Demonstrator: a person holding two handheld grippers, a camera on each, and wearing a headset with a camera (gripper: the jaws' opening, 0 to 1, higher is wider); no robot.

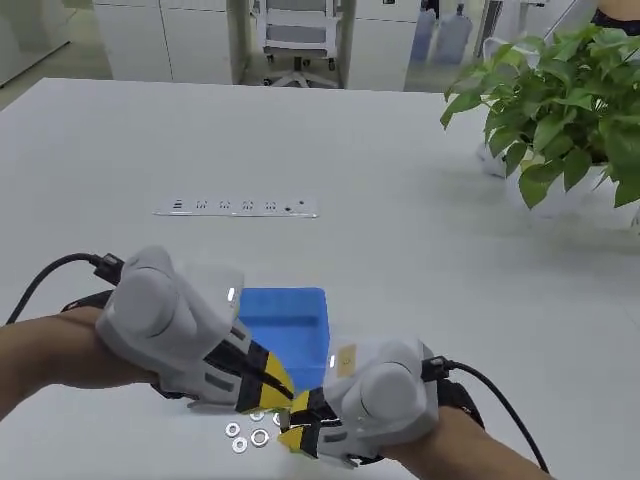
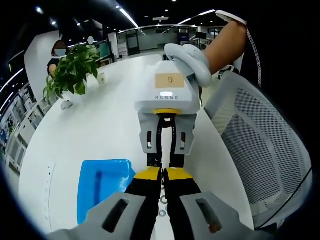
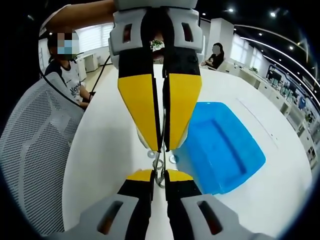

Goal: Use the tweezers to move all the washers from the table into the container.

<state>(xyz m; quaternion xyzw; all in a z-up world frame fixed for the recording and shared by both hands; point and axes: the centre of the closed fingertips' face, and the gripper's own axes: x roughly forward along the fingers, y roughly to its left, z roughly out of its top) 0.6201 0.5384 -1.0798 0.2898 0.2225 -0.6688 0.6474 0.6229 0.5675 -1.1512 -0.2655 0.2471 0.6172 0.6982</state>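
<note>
between the two sets of fingertips, which meet nose to nose low over the tabletop (image 1: 400, 250), sits the tweezers (image 3: 159, 170), a thin strip of metal. the right gripper (image 3: 160, 176) has its fingers drawn in tight on one end of it. the left gripper (image 2: 163, 173) has its own fingers pinched to a narrow slit on what looks like the other end. the washers (image 1: 259, 437) lie loose on the tabletop just under and beside the fingertips. the blue container (image 1: 320, 330) lies just beyond them, with no washer that i can make out inside.

the risk, as i judge it, is in this double hold. if one pair of fingers lets go before the other grips squarely, the tweezers may twist or drop onto the washers and scatter them (they are small and flat, and would likely slide easily). a hold too hard, or too far toward the tips, would press the tweezers shut, so no washer could be picked up. fingers this low could also brush a washer aside, out of easy reach.
</note>
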